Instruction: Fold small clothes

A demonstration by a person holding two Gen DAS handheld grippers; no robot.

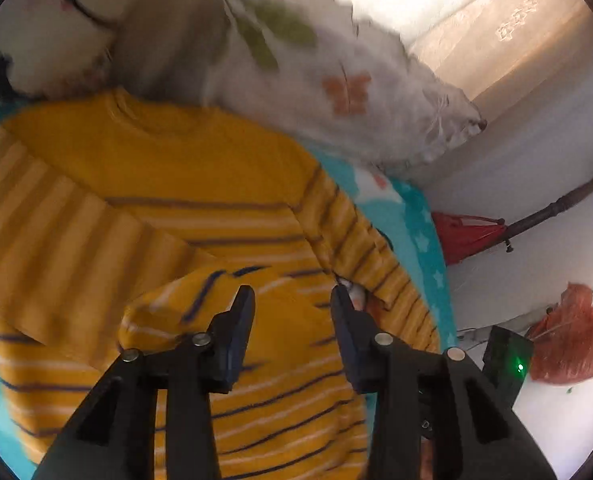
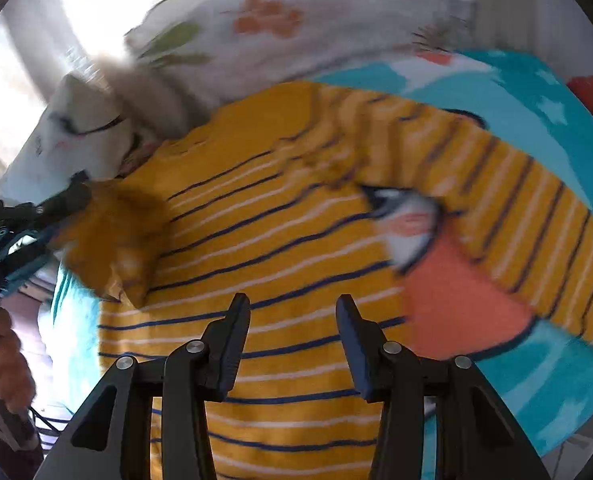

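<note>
Nearest to me, my left gripper point(image 1: 292, 296) hangs over the lower body of the yellow striped sweater point(image 1: 200, 184), its jaws parted with only knit showing in the gap and nothing pinched between them. My right gripper point(image 2: 292, 304) is the same: jaws spread wide, released, hovering above the sweater's hem area, with the dark blue and white stripes running across under the fingers point(image 2: 232, 332).

The sweater lies spread on a turquoise blanket point(image 1: 424, 224) printed with white stars. Its left sleeve point(image 1: 56, 232) is folded in across the chest, the cuff point(image 1: 200, 292) ending just ahead of my left gripper's fingers. The right sleeve point(image 2: 528, 216) stretches outward over the blanket, well apart from the body at its cuff end. In the right wrist view the left sleeve's cuff looks bunched and lifted at the sweater's edge, right beside the tip of my other gripper (too blurred for me to tell whether they touch).

Between the body and the right sleeve, the blanket shows a cartoon print point(image 2: 412, 224) in white, dark outline and a coral patch.

Beyond the collar point(image 1: 152, 116) sits a white pillow point(image 1: 336, 80) with orange and green flower shapes, touching the sweater's shoulder edge. Further off, past the bed's edge, I see a red bag point(image 1: 464, 236), an orange mesh sack point(image 1: 572, 336) and a dark coat stand point(image 1: 564, 200) against the pale wall.
</note>
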